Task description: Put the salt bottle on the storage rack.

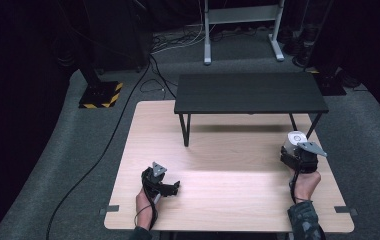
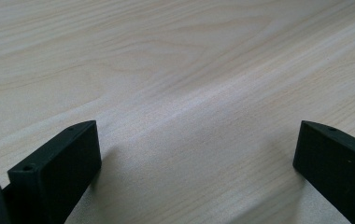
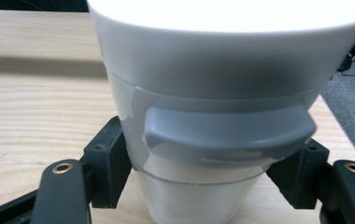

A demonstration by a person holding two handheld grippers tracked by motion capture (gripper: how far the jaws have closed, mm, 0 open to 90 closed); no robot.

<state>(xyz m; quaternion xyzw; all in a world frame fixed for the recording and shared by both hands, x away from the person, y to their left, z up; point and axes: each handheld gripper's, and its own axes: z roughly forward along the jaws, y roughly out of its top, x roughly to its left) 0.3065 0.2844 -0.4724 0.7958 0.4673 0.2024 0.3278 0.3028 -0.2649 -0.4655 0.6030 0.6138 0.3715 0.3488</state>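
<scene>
1. High view: a light wooden counter [image 1: 228, 190] is seen from above, with a low black table [image 1: 250, 93] standing on its far half.
2. The left gripper [image 1: 174, 188] is held low over the near left part of the counter by a hand [image 1: 144, 202] entering from the bottom edge; a grey three-cornered plate [image 1: 158, 168] sits on top of it.
3. In the left gripper view, the two black jaws are spread wide apart, with bare wood grain [image 2: 189, 93] between them and nothing held.
4. The right gripper [image 1: 293, 150] is seen near the right edge of the counter, just in front of the black table's right legs, held by a hand [image 1: 306, 184] in a dark patterned sleeve [image 1: 305, 220].
5. A white cup-like container [image 1: 294, 140] with a round top is seen at the front of the right gripper.
6. In the right gripper view, the container [image 3: 213, 93] stands upright, wide at the top and narrower at the base, with a grey band and a grey tab [image 3: 227, 130] across its middle.
7. The right gripper's jaws are closed against the container's lower sides, one on each side, below the grey tab.
8. Whether the container's base is touching the counter cannot be told.
9. Grey carpet [image 1: 78, 150], trailing cables and a yellow-and-black striped base [image 1: 100, 94] are seen around the counter.
</scene>
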